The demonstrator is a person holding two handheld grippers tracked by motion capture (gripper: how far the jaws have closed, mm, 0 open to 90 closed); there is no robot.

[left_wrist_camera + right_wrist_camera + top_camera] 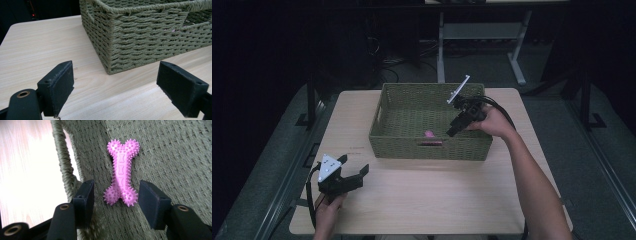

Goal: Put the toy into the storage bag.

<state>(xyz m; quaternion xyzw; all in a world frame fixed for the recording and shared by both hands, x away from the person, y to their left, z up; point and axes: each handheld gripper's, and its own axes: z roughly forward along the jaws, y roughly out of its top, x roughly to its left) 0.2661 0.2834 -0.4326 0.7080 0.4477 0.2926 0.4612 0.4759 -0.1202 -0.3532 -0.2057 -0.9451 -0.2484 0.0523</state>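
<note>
Right gripper view: pink spiked bone toy [122,173] lying in woven basket [175,157], unclamped between parted right gripper [115,195] jaws; placement judged done, withdrawal remaining.

A dim lab or workshop: a lone pale tabletop [422,200] on grey carpet, cables [387,67] and a white desk frame [482,40] beyond the right claw [457,125].

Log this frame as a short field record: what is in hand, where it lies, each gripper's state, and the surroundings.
item: pink spiked bone toy
item place: flat on the floor of the green woven basket, near its front wall
right gripper: inside the basket, jaws apart on either side of the toy's near end, pads not touching it
left gripper: open, holding nothing, over the table left of the basket
</note>
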